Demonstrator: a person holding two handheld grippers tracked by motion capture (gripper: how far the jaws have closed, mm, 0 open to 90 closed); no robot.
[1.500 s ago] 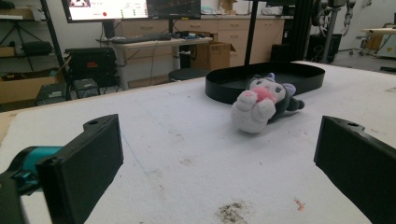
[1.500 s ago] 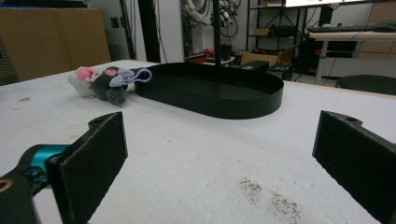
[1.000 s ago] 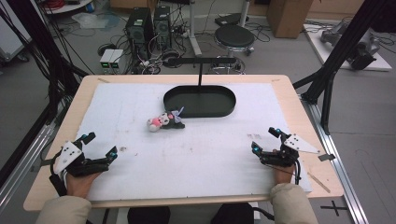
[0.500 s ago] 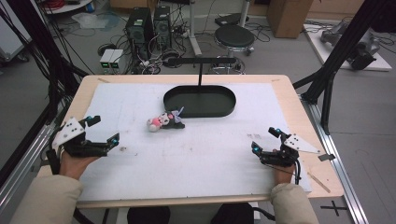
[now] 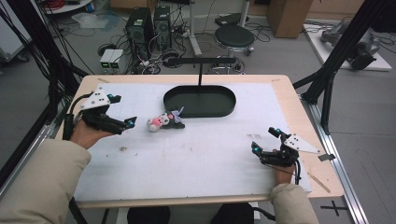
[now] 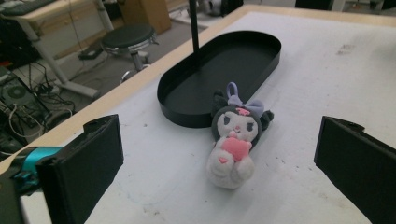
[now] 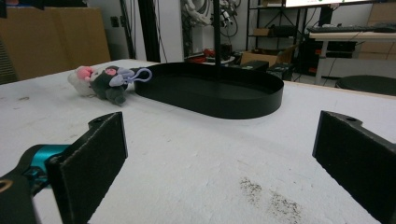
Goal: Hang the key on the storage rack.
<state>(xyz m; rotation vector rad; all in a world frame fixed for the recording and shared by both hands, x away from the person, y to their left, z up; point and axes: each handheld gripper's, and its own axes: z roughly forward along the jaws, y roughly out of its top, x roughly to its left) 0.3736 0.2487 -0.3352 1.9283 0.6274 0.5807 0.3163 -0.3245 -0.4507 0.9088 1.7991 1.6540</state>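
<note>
High view shows a small plush toy [image 5: 165,121] lying on the white mat [image 5: 196,154] that covers the bench [image 5: 299,100], just in front of the left end of a black oval tray [image 5: 200,101]; whether toy and tray touch cannot be told from above. Left gripper view gives the toy [image 6: 234,140] on its back, with a dark head, a lilac bow and loop on top, a white body and a pink patch on the chest, its head just beside the tray's [image 6: 219,70] near wall. Right gripper view has the toy [image 7: 105,80] far off at the left, next to the tray [image 7: 212,91]. A thin black post [image 5: 200,77] rises from the tray and carries a crossbar.

Left gripper [image 5: 120,112] is held above the mat at the left of the toy, near it, its jaws wide apart and pointing toward the toy, nothing between them. Right gripper [image 5: 265,140] sits low near the bench's front right corner, well apart from the toy, its jaws also wide apart and empty

Dark smudges mark the mat [image 7: 271,198] before the right jaws
</note>
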